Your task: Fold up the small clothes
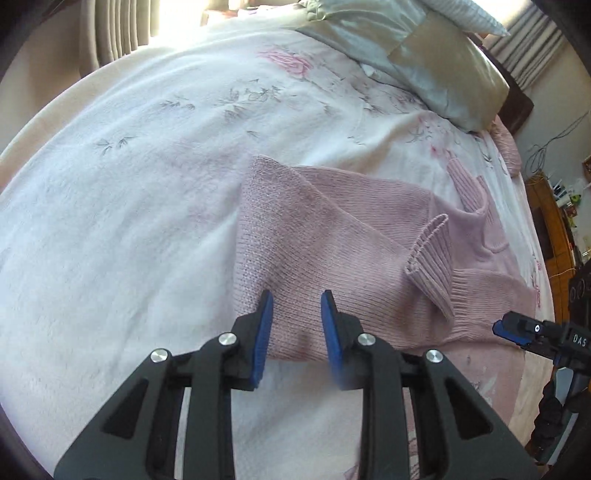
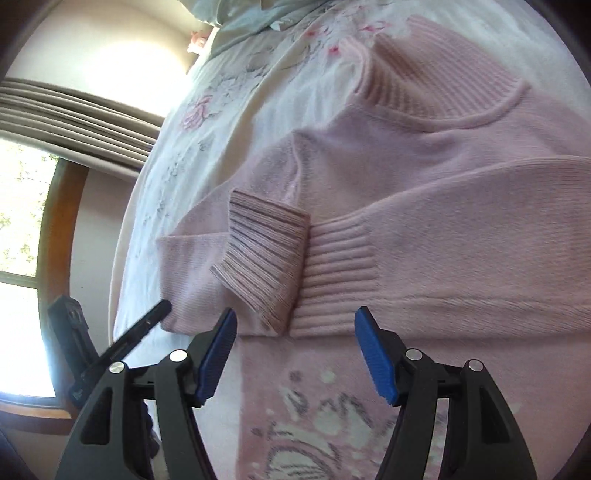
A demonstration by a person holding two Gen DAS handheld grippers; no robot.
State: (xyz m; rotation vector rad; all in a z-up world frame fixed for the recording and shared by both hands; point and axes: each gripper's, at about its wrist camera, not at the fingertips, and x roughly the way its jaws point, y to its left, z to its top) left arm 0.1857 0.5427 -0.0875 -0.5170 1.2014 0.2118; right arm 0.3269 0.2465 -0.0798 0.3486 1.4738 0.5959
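A pink knitted sweater (image 1: 332, 240) lies flat on the bed with both sleeves folded across its body. In the right wrist view the two ribbed cuffs (image 2: 266, 254) meet near the hem, and the ribbed collar (image 2: 424, 85) points away. My left gripper (image 1: 296, 299) is open, its blue pads over the sweater's near left corner. Also open, my right gripper (image 2: 297, 314) hovers just before the hem below the cuffs, nothing between its fingers. The right gripper (image 1: 517, 328) also shows at the left view's right edge, and the left gripper (image 2: 155, 314) at the right view's left.
A white floral bedspread (image 1: 129, 184) covers the bed, with a pink patterned blanket (image 2: 314, 406) at the near edge. Satin pillows (image 1: 424, 55) lie at the head. Curtains (image 1: 110, 29) and a window (image 2: 22, 206) stand beyond the bed, wooden furniture (image 1: 550, 221) to the right.
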